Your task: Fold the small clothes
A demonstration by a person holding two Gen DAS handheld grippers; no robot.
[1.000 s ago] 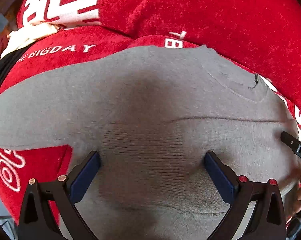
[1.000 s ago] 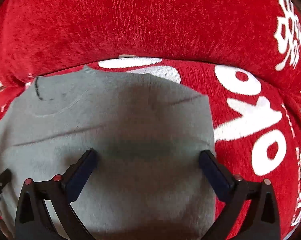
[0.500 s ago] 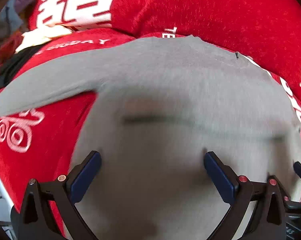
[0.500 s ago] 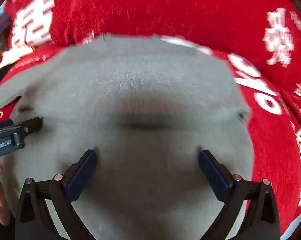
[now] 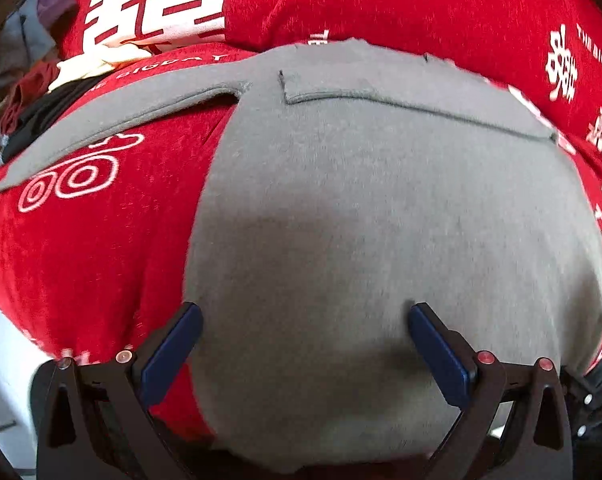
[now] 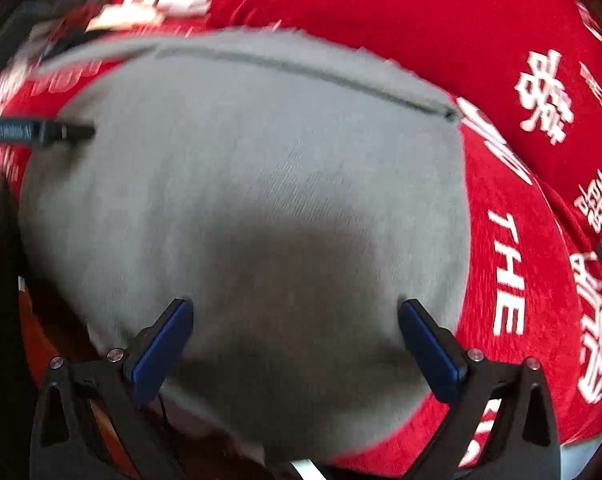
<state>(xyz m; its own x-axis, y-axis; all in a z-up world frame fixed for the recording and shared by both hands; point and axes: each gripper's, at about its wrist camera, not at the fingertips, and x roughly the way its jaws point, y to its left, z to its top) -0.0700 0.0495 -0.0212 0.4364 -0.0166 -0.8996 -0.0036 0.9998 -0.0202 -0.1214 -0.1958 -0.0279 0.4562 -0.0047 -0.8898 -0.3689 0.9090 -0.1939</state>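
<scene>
Red cover (image 5: 93, 248) under grey garment (image 5: 361, 208)

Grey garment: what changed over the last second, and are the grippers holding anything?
The grey garment now shows more of itself in both views, including its far edge fold and left sleeve, as both grippers pulled back toward the near edge. Nothing was gripped: the left gripper and right gripper stay open. The red cover is unchanged.
</scene>
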